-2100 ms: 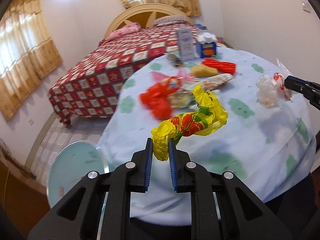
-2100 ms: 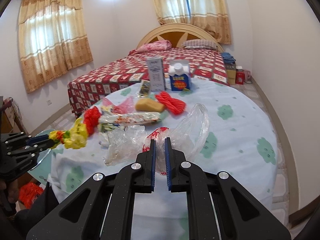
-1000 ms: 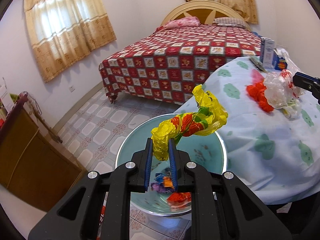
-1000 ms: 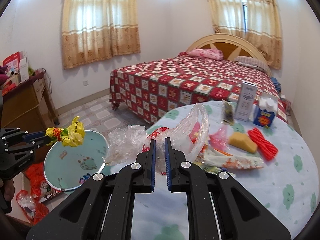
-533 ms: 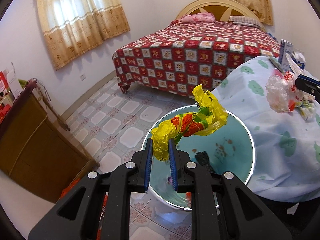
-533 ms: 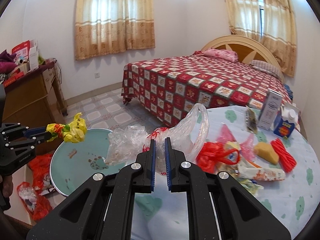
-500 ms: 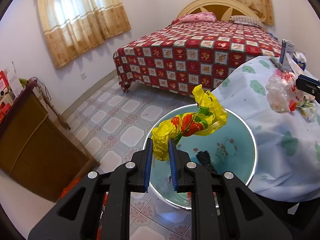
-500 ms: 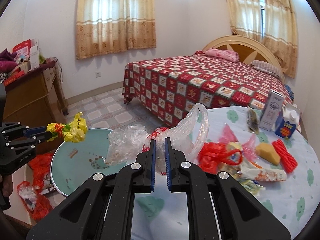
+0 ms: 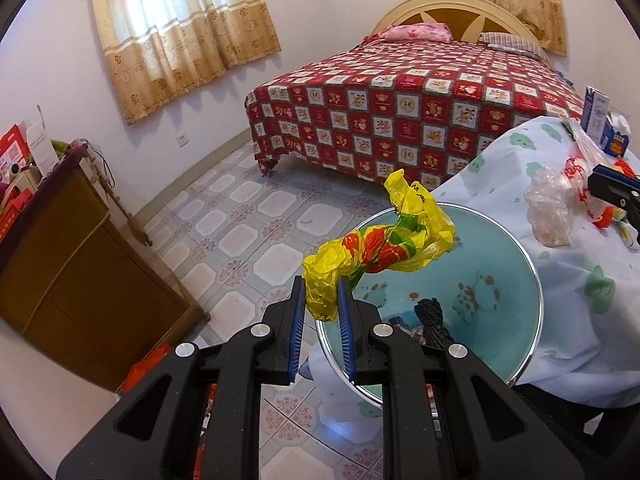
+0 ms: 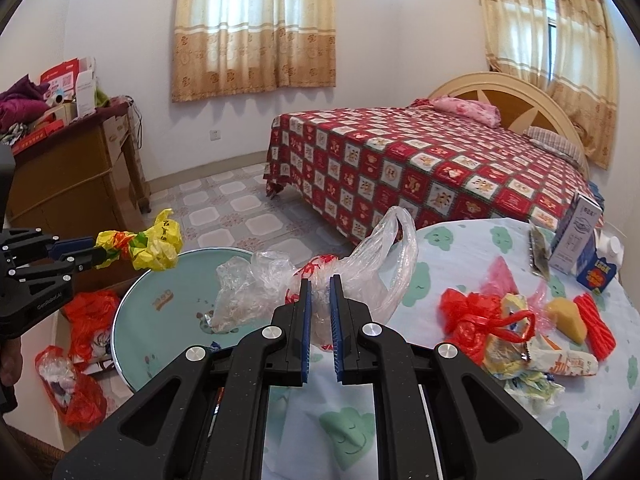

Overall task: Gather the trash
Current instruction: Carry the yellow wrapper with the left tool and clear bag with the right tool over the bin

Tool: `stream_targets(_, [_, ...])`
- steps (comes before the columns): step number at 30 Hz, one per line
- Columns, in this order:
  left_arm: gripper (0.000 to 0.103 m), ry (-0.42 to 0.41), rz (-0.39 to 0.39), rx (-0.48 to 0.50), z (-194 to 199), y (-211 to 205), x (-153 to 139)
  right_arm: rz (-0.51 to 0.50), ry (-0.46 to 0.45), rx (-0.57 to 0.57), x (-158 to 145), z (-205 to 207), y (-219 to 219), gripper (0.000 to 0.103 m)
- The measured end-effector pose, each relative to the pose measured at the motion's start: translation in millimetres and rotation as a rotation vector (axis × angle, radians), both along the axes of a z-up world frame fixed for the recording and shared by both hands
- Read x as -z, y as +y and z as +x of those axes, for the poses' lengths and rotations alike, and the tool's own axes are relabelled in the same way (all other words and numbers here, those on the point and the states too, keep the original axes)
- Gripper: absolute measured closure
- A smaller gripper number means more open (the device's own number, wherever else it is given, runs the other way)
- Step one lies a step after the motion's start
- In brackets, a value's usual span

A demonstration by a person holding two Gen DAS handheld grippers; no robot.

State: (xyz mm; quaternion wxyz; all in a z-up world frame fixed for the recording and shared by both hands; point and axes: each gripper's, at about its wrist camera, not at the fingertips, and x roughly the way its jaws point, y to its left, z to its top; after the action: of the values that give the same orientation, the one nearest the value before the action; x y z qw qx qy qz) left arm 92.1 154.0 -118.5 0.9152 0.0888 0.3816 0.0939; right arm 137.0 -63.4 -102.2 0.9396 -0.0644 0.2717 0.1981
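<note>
My left gripper (image 9: 319, 300) is shut on a crumpled yellow, red and green plastic bag (image 9: 384, 244) and holds it over the near rim of a light-blue basin (image 9: 492, 280) on the floor. The basin holds dark trash (image 9: 432, 320). The same bag (image 10: 148, 246) and basin (image 10: 160, 320) show in the right wrist view. My right gripper (image 10: 318, 296) is shut on a clear plastic bag (image 10: 360, 264), held above the table edge beside the basin; it also shows in the left wrist view (image 9: 548, 208).
The round table (image 10: 440, 400) has a blue cloud-print cloth and carries a red bag (image 10: 472, 316), wrappers (image 10: 552, 356), a yellow sponge (image 10: 568, 318) and cartons (image 10: 576, 236). A bed (image 10: 420, 168) stands behind. A wooden cabinet (image 9: 60, 256) is left. Red bags (image 10: 80, 360) lie on the floor.
Both grippers swung left from the table toward the floor basin, each keeping its bag. The yellow bag now hangs at the basin's rim and the basin looks closer.
</note>
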Motion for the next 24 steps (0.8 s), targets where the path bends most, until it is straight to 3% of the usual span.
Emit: stream_targets(24, [0.086, 0.007, -0.010, 0.009, 0, -2, 2, -0.007, 0.013, -0.023, 6, -2, 12, 0.093])
